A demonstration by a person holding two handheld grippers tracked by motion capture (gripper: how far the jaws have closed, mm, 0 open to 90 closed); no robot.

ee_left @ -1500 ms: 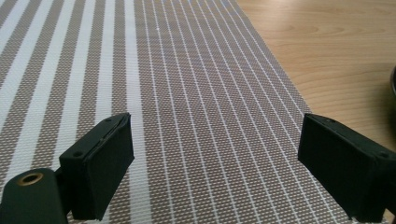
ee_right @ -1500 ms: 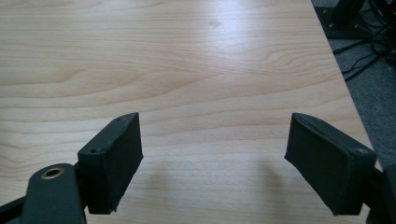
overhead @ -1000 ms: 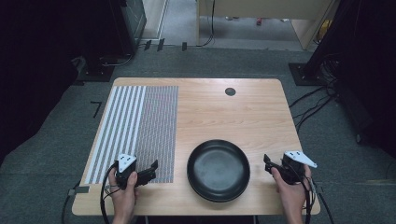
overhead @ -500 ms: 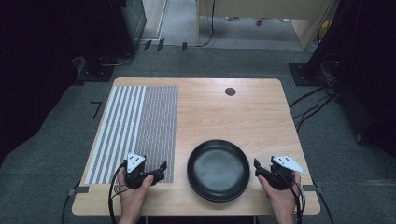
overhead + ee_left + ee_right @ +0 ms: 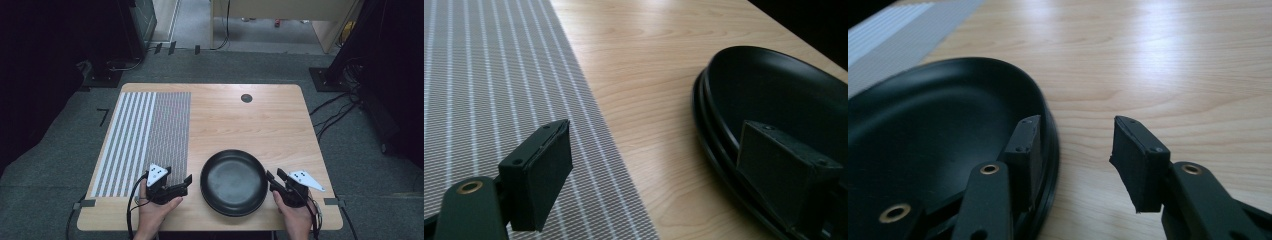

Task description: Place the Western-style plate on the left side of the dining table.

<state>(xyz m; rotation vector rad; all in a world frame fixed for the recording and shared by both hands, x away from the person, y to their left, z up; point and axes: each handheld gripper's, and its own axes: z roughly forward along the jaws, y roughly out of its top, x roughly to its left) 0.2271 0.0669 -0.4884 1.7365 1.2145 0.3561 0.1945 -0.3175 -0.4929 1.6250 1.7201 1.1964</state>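
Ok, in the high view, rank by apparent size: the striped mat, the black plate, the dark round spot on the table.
1. Striped mat, the largest.
2. Black plate, clearly smaller.
3. Dark round spot, by far the smallest, though it lies farther from the camera.

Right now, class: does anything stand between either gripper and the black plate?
Nothing visible does. The left gripper and right gripper flank the black plate, with bare wooden table between; the right gripper's jaws, just closing, straddle the rim.
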